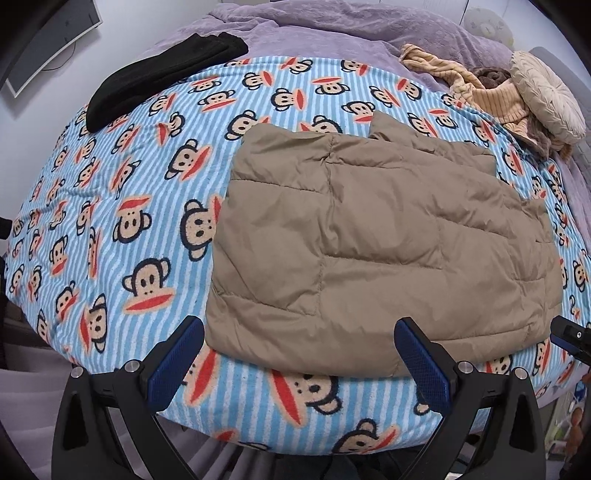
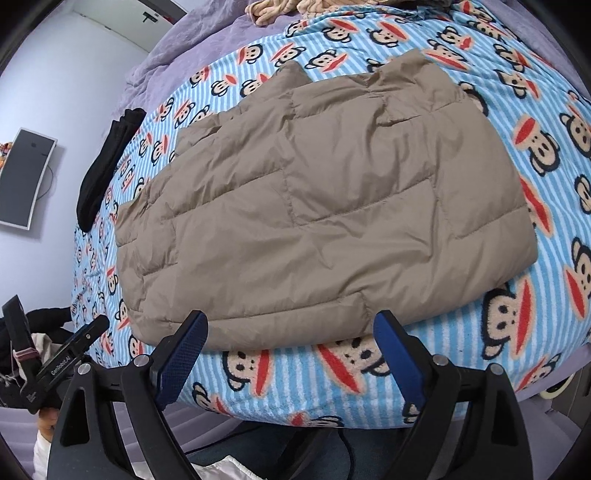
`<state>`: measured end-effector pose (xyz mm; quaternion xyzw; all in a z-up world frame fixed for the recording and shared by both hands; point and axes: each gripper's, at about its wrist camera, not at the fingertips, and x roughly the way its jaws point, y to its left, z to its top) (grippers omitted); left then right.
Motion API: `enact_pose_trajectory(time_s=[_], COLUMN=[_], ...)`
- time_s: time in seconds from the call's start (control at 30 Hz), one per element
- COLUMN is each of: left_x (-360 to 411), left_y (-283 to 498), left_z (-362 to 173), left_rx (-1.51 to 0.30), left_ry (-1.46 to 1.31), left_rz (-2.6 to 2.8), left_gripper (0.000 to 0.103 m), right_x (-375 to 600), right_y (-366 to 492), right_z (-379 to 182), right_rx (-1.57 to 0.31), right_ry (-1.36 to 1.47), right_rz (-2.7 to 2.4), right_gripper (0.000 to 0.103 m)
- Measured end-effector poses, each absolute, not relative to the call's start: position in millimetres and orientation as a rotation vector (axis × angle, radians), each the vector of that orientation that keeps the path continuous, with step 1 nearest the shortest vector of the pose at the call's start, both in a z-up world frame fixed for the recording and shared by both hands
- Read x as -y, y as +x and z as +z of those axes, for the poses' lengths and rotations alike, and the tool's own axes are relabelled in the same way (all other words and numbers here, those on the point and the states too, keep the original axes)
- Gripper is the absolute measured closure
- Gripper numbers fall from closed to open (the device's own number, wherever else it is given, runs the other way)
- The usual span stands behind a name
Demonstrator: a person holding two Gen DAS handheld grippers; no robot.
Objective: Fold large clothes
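A tan quilted puffer jacket [image 1: 384,243] lies folded into a rough rectangle on the monkey-print striped blanket [image 1: 122,206]. My left gripper [image 1: 299,332] is open, its blue-padded fingers level with the jacket's near hem and holding nothing. In the right wrist view the same jacket [image 2: 314,206] fills the middle. My right gripper [image 2: 291,325] is also open at the near hem, nothing between its pads. The left gripper [image 2: 70,354] shows at the lower left of the right wrist view, and the right gripper's tip [image 1: 569,336] at the right edge of the left wrist view.
A folded black garment [image 1: 159,77] lies at the blanket's far left. A pile of beige and brown clothes [image 1: 476,88] and a round cushion [image 1: 546,96] sit at the far right. A purple bedspread [image 1: 332,26] covers the back. A monitor [image 2: 26,177] hangs on the wall.
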<state>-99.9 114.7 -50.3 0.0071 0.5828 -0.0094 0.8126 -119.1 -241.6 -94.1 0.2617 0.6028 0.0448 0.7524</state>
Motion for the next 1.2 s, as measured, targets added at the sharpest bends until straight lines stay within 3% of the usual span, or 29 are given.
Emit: enact_pose_trajectory(time_s=[0.3, 0.9, 1.2], left_x=[-146, -212, -190], left_y=[-65, -1, 37], left_z=[-72, -140, -198], left_rx=[-1.299, -1.418, -1.509], left_ry=[0.014, -0.193, -0.359], left_rz=[-0.068, -0.335, -0.570], left_gripper=[0.000, 0.000, 0.000], right_x=[191, 152, 158], right_y=[-95, -76, -79], right_z=[-113, -119, -124], right_rx=[-1.447, -1.498, -1.525], right_ry=[0.562, 0.574, 0.571], right_rz=[0.117, 0.010, -0.015], right_gripper=[0.010, 0.010, 0.010])
